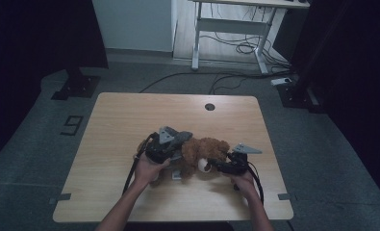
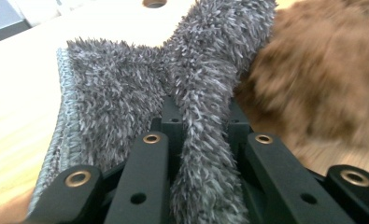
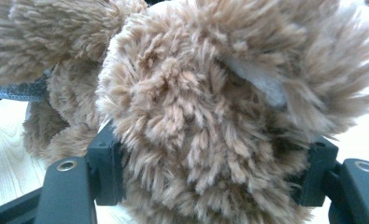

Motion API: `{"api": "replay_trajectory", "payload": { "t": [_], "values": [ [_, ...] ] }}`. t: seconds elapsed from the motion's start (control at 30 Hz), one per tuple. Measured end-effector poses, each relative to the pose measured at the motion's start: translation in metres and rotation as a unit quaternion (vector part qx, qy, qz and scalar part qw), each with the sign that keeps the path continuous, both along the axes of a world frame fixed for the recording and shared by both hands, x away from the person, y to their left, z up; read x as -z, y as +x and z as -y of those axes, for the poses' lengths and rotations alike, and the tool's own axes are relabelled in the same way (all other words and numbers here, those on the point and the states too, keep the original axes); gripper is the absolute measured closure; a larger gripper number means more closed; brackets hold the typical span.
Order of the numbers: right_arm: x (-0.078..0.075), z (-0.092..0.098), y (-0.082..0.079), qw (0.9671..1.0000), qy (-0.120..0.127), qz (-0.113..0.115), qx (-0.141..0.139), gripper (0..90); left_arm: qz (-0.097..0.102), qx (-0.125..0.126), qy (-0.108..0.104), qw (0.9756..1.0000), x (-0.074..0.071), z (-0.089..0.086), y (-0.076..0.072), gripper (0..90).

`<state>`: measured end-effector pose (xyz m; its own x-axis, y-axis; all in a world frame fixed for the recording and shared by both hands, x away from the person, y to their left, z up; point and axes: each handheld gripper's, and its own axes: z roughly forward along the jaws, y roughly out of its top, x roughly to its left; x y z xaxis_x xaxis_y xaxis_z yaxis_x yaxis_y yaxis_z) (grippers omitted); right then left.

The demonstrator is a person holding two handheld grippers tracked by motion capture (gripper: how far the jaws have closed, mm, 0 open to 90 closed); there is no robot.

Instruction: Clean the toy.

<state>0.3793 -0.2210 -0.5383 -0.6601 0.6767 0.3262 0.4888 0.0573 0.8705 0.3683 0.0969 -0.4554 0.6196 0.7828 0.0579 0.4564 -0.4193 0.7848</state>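
Starting at the person's left, the left gripper has its jaws clenched on a fold of a grey shaggy cloth. In the left gripper view the pinched ridge of pile runs straight up between the two black jaws, while the rest of the cloth fans out to the left of them and drapes onto the wooden table. That cloth looks light and limp: it will sag from wherever it is gripped, so a bunched fold like this one seems a surer hold than a single edge, which could slide out of the pads.

Just to the right of those jaws, touching the cloth, sits the brown plush toy, near the middle of the table towards the person's side. It looks soft, light and squashy, nothing that would break, but the long fur may let the pads slip if they only catch the tips of the pile.

Further right, the right gripper is grasping the toy. In the right gripper view its jaws stand wide, one on each side of a rounded furry part, pressed into the fur with the stuffing bulging between and above them. I cannot tell for sure whether that part is the head or the body. A deep hold across a stuffed part like that should keep the toy steady while the cloth is worked against it.
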Motion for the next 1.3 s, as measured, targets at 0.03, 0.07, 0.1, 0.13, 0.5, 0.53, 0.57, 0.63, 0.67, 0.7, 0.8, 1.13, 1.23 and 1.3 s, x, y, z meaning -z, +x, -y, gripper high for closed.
{"api": "replay_trajectory", "payload": {
  "t": [0.03,0.07,0.1,0.13,0.5,0.53,0.57,0.63,0.67,0.7,0.8,1.13,1.23,1.3],
  "values": [
    [0.000,0.000,0.000,1.0000,0.000,0.000,0.000,29.3,0.002,-0.006,0.000,1.0000,0.002,-0.007,-0.002,76.6],
    [0.000,0.000,0.000,1.0000,0.000,0.000,0.000,29.3,0.002,-0.012,-0.004,0.9999,0.005,-0.014,-0.004,76.6],
    [0.000,0.000,0.000,1.0000,0.001,0.000,0.000,29.3,0.002,-0.018,-0.010,0.9998,0.007,-0.019,-0.006,76.7],
    [0.000,0.000,0.000,1.0000,0.001,0.000,-0.001,29.3,0.002,-0.024,-0.015,0.9996,0.011,-0.026,-0.008,76.6],
    [0.001,0.000,0.001,1.0000,0.007,-0.002,0.001,29.3,-0.009,-0.058,0.011,0.9982,0.051,-0.061,-0.027,76.5],
    [0.001,0.000,0.001,1.0000,0.007,-0.003,0.002,29.3,-0.012,-0.058,0.006,0.9982,0.051,-0.062,-0.027,76.5],
    [0.001,0.000,0.001,1.0000,0.007,-0.003,0.002,29.3,-0.015,-0.058,0.004,0.9982,0.051,-0.064,-0.026,76.5],
    [0.001,0.000,0.001,1.0000,0.007,-0.003,0.002,29.2,-0.020,-0.058,0.002,0.9981,0.048,-0.066,-0.024,76.4],
    [0.001,0.000,0.001,1.0000,0.007,-0.003,0.002,29.3,-0.023,-0.059,-0.001,0.9980,0.046,-0.067,-0.023,76.3],
    [0.001,0.000,0.001,1.0000,0.007,-0.003,0.002,29.3,-0.023,-0.061,-0.003,0.9979,0.042,-0.067,-0.023,76.3],
    [0.002,0.002,0.002,0.9999,0.011,-0.006,0.003,29.2,-0.004,-0.056,-0.001,0.9984,0.022,-0.060,-0.026,76.0],
    [0.002,0.002,0.002,0.9998,0.016,-0.008,0.005,29.2,0.022,0.031,0.016,0.9991,-0.020,0.030,-0.018,75.9],
    [0.003,0.002,0.002,0.9998,0.017,-0.008,0.005,29.2,0.001,0.037,0.022,0.9991,-0.008,0.052,-0.004,75.8],
    [0.003,0.002,0.002,0.9998,0.018,-0.009,0.006,29.2,-0.001,0.034,0.021,0.9992,-0.002,0.056,0.001,75.8]
  ]
}}
